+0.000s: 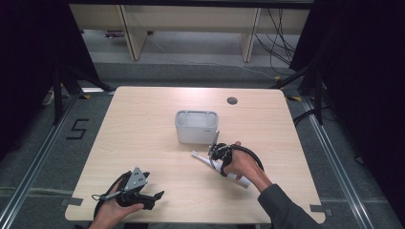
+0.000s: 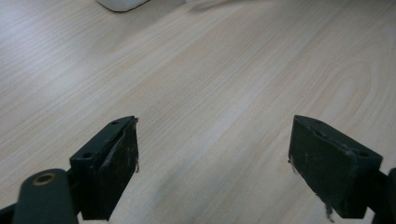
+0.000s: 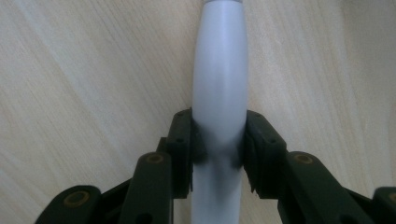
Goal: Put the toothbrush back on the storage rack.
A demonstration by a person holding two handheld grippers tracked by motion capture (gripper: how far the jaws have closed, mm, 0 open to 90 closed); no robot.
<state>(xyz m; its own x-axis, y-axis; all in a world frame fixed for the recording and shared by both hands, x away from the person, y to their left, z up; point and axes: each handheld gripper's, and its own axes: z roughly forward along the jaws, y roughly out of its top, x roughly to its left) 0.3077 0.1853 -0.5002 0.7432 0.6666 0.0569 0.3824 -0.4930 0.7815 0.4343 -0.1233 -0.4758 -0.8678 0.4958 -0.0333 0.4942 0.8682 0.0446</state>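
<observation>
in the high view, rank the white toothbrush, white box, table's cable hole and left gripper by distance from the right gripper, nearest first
1. toothbrush, clamped in the right gripper
2. white box, just behind it
3. cable hole, far edge
4. left gripper, near-left corner

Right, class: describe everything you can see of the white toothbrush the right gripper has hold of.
The toothbrush is white, smooth and plastic-looking, with a rounded handle that tapers to a thin neck and small head. It lies on the pale wooden table just in front of the grey box, head towards the box. The right gripper is shut on the thick handle, one jaw at each side. Whether it is lifted off the table cannot be told.
</observation>
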